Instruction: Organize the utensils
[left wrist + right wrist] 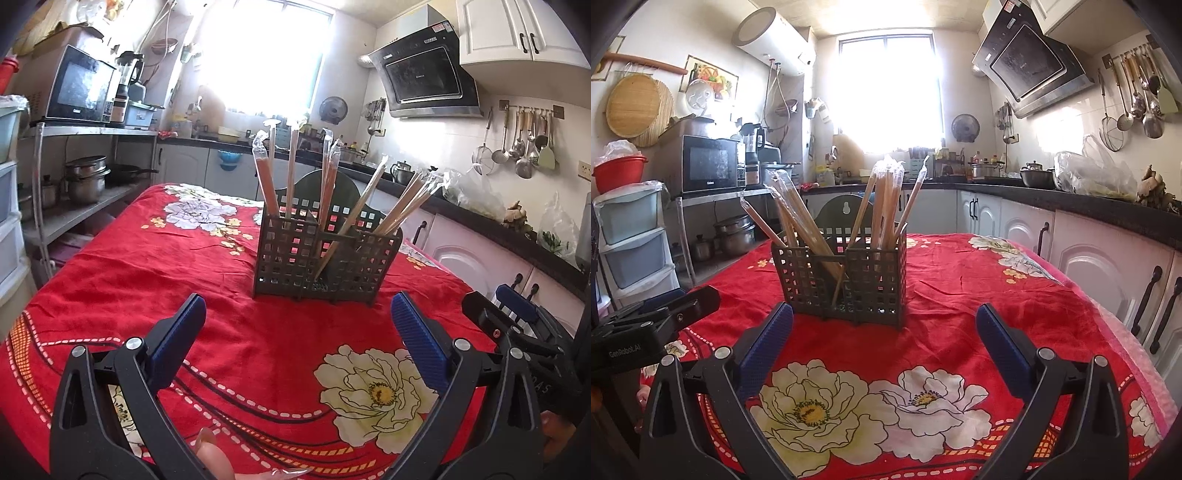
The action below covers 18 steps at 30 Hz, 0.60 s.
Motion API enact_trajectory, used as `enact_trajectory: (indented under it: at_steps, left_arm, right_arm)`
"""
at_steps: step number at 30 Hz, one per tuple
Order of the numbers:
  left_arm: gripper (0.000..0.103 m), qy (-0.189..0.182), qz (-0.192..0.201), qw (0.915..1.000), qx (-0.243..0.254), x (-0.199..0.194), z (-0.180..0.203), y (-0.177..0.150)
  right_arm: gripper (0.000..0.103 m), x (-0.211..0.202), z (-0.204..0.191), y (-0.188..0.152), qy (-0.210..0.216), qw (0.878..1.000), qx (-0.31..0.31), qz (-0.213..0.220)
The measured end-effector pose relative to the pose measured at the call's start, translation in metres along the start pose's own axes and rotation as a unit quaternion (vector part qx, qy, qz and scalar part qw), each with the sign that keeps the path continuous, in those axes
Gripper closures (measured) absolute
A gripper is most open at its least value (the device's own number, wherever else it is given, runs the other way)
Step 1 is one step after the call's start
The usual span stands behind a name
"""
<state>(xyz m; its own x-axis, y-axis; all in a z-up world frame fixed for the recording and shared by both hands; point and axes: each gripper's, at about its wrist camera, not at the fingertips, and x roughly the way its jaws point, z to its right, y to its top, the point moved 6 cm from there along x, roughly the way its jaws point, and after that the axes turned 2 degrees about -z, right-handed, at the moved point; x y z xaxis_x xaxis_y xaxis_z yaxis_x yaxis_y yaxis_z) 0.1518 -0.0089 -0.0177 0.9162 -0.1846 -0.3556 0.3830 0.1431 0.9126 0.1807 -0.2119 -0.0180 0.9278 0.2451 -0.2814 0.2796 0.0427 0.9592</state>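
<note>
Red floral cloth covers the surface point(110, 258); both my left fingers point(184, 325) and right fingers point(997, 339) spread wide, empty. Next: straighten wrapped wooden chopsticks point(343, 225) leaning across the dark perforated plastic caddy point(325, 258).

Cloth under my hand-held grippers: the tablecloth point(155, 258) on the worktop is bright red, printed with large cream-white flowers with yellow centres and dashed white and orange curving lines.
My left hand-held gripper point(297, 319): black frame, ribbed dark blue finger pads point(419, 341), silver screws.
My right hand-held gripper point(884, 325): the same black frame and dark blue pads.
Ahead of both: the utensil caddy point(325, 254) is dark grey-green with a grid of square holes.
In the caddy: the chopsticks point(886, 199) are pale tan in clear wrappers; one pair point(266, 184) looks orange-brown.
Far left of me: black microwave point(711, 166), red basin point(618, 171).
</note>
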Motion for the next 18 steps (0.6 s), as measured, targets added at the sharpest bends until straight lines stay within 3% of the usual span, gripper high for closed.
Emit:
enact_trajectory:
  at_steps: [18]
  left_arm:
    - [0.011, 0.002, 0.0, 1.0, 0.001, -0.0009, -0.0002, -0.0003]
  right_arm:
    - [0.006, -0.0005, 0.0004, -0.0002, 0.0, 1.0, 0.001, -0.001]
